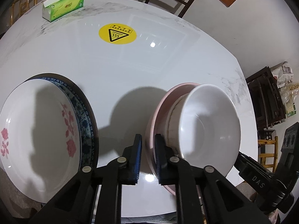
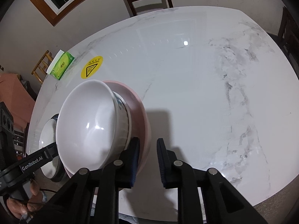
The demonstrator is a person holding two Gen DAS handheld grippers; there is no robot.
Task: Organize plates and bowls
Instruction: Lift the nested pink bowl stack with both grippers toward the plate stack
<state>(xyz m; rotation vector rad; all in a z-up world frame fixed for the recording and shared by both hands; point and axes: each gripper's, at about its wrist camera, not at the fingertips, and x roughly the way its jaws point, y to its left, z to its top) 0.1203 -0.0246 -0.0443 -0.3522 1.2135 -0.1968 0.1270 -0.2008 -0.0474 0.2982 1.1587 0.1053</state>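
The left claw (image 1: 148,140) is clamped on the rim of the pink bowl (image 1: 160,100), one pad outside the wall and one inside, pretty snug by the look of it. The right claw (image 2: 148,143) does the same on the opposite rim of that bowl, left pad tucked inside against the wall, right pad outside with a visible gap, so I honestly can't tell if it's gripping or just straddling. Using the pink bowl as the landmark: nested right inside it sits a white bowl (image 1: 209,123), with a patterned outer wall showing in the right wrist view, and the stack looks tipped rather than flat. To the left of the pink bowl, apart from it, is a white plate with pink flowers (image 1: 37,130) sitting on top of a blue-patterned plate (image 1: 86,119). Everything's on the white marble counter (image 2: 205,93). Beyond the pink bowl there's a yellow hot-surface sticker (image 1: 117,34), and farther past that, near the far edge, a green tissue pack (image 1: 63,4).
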